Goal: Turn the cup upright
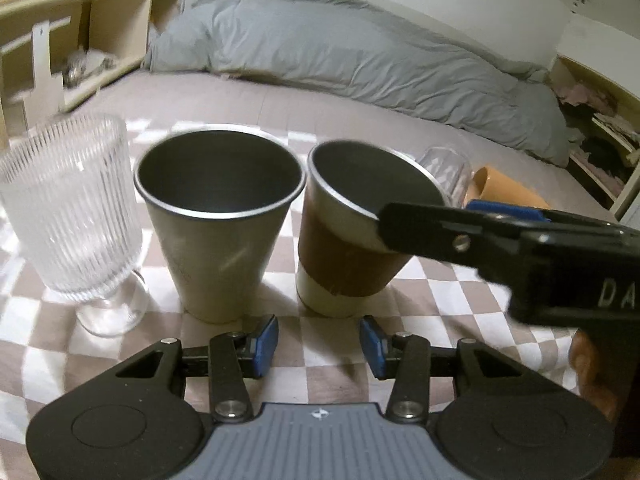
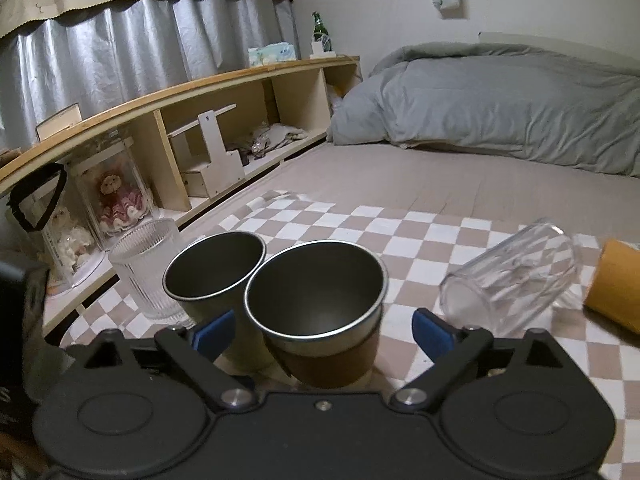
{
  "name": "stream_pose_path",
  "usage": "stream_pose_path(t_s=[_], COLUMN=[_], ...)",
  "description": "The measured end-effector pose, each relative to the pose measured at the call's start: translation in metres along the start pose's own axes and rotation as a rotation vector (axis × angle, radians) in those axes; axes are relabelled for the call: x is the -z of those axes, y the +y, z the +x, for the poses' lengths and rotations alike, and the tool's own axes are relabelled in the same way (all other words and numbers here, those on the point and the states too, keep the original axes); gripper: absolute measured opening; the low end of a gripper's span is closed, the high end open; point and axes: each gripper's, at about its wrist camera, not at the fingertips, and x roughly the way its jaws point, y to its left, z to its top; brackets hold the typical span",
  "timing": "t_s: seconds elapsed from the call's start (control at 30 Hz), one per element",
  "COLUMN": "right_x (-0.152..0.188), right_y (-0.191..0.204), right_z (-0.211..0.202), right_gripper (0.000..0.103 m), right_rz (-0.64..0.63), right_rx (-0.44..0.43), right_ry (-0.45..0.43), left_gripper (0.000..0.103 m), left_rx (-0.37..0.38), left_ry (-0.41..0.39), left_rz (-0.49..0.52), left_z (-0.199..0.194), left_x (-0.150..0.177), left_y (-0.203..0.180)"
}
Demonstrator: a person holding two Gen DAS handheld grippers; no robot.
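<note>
A steel cup with a brown sleeve (image 1: 352, 236) (image 2: 320, 312) stands upright on the checkered cloth, leaning slightly. My right gripper (image 2: 324, 330) is open with its blue pads on either side of this cup, apart from it; it shows in the left wrist view (image 1: 460, 220) at the cup's right rim. A plain steel cup (image 1: 218, 216) (image 2: 216, 272) stands upright just left of it. A ribbed glass goblet (image 1: 72, 216) (image 2: 148, 264) stands upright further left. My left gripper (image 1: 319, 346) is open and empty, in front of the two steel cups.
A clear glass tumbler (image 2: 512, 276) (image 1: 444, 168) lies on its side to the right, with an orange cup (image 2: 616, 284) (image 1: 508, 192) lying beyond it. A wooden shelf (image 2: 180, 128) runs along the left. A grey duvet (image 2: 500, 100) lies at the back of the bed.
</note>
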Motion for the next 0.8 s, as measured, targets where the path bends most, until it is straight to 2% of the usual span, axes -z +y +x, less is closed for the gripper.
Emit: stream_pose_path(t_s=[0.03, 0.1, 0.17, 0.23, 0.33, 0.6, 0.7, 0.8], right_x=[0.0, 0.0, -0.002, -0.002, -0.002, 0.004, 0.009, 0.015], right_y=[-0.003, -0.007, -0.012, -0.014, -0.015, -0.006, -0.002, 0.003], right_z=[-0.005, -0.014, -0.026, -0.037, -0.055, -0.101, -0.118, -0.132], right_gripper=[0.098, 0.1, 0.102, 0.103, 0.103, 0.103, 0.103, 0.103], right_rz=[0.012, 0.036, 0.048, 0.049, 0.044, -0.001, -0.026, -0.035], right_rx=[0.003, 0.015, 0.032, 0.052, 0.077, 0.13, 0.157, 0.176], right_ry=[-0.005, -0.016, -0.028, -0.042, -0.063, -0.11, -0.136, -0.15], left_gripper=[0.058, 0.066, 0.07, 0.083, 0.093, 0.103, 0.103, 0.103], left_rx=[-0.006, -0.025, -0.031, -0.043, -0.071, -0.113, -0.134, -0.154], left_ry=[-0.007, -0.026, -0.051, -0.076, -0.128, -0.245, -0.29, -0.303], left_rz=[0.005, 0.009, 0.02, 0.032, 0.062, 0.105, 0.141, 0.154], left_z=[-0.004, -0.015, -0.026, -0.036, -0.053, -0.094, -0.105, -0.113], left_x=[0.0, 0.0, -0.001, -0.001, -0.001, 0.0, 0.003, 0.01], left_y=[-0.001, -0.004, -0.007, -0.008, -0.012, -0.023, -0.029, -0.033])
